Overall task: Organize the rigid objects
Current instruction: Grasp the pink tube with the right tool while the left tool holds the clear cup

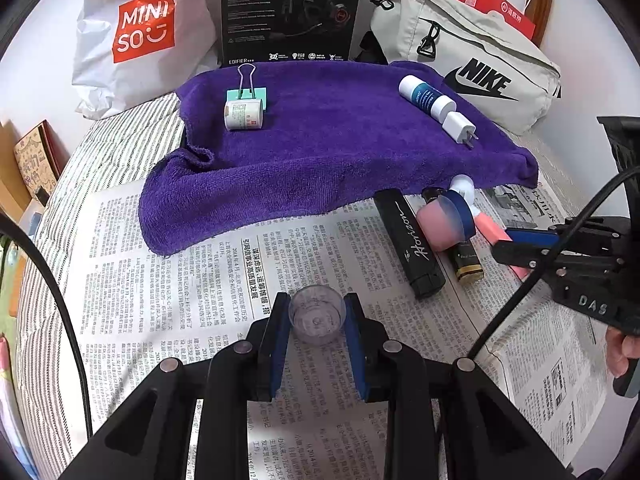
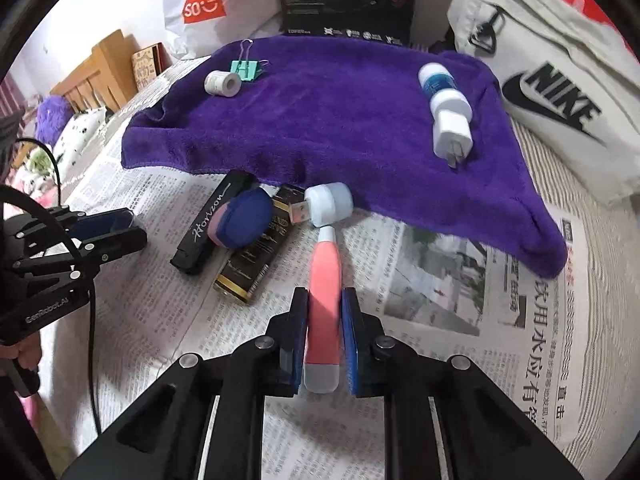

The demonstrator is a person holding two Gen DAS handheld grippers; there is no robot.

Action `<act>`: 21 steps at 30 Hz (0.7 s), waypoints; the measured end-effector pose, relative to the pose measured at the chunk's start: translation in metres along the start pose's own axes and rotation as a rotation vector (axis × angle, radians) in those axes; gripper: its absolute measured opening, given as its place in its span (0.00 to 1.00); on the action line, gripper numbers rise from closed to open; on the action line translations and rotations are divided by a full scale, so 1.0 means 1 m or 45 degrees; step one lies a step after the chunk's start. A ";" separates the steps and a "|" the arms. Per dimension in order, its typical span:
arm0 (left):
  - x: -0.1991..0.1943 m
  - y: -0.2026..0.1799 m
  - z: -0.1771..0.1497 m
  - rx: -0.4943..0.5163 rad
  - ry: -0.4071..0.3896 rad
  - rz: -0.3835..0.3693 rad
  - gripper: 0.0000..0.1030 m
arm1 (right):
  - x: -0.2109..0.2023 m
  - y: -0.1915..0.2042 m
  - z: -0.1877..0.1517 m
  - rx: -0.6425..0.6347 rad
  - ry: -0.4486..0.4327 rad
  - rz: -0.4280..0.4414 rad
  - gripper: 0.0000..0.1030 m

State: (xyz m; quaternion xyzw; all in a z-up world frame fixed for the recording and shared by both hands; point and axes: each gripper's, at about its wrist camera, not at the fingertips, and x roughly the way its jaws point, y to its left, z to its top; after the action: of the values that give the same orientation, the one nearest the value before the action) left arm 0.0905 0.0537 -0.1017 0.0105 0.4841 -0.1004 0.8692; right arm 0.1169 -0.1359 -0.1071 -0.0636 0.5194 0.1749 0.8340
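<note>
Left gripper (image 1: 317, 322): jaws clamp small clear plastic cup (image 1: 317, 314) above newspaper (image 1: 168, 264) | Right gripper (image 2: 325, 308): jaws closed on pink handle, possibly electric toothbrush (image 2: 325, 296), lying between them below purple towel (image 2: 340, 120).

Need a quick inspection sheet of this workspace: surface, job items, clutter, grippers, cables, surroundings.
Surface: newspaper on striped bedding; purple towel at the back.
Job's things: on the towel, small white bottle, teal binder clip, blue-label bottle, white charger plug. On the paper, black Horizon box, black-gold box, round pink and blue case, USB light.
Clutter: nothing seen.
Grippers: left gripper shut on clear cup; right gripper shut on pink pen-like stick.
Cables: black cable at right gripper.
Surroundings: Miniso bag, Edifier box, Nike bag.
</note>
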 end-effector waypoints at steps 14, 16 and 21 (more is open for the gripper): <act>0.002 -0.006 0.003 0.022 0.013 0.026 0.25 | 0.002 0.004 -0.002 -0.049 -0.019 -0.038 0.18; 0.002 -0.006 0.004 0.019 0.016 0.020 0.25 | 0.002 0.000 -0.001 -0.029 -0.012 -0.011 0.17; -0.005 0.000 0.004 -0.003 0.029 -0.009 0.25 | -0.011 -0.011 -0.006 0.026 -0.011 0.032 0.16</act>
State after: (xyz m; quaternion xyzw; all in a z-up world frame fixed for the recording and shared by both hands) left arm 0.0918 0.0544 -0.0958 0.0089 0.4940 -0.1026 0.8633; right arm 0.1115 -0.1508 -0.1014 -0.0478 0.5182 0.1803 0.8347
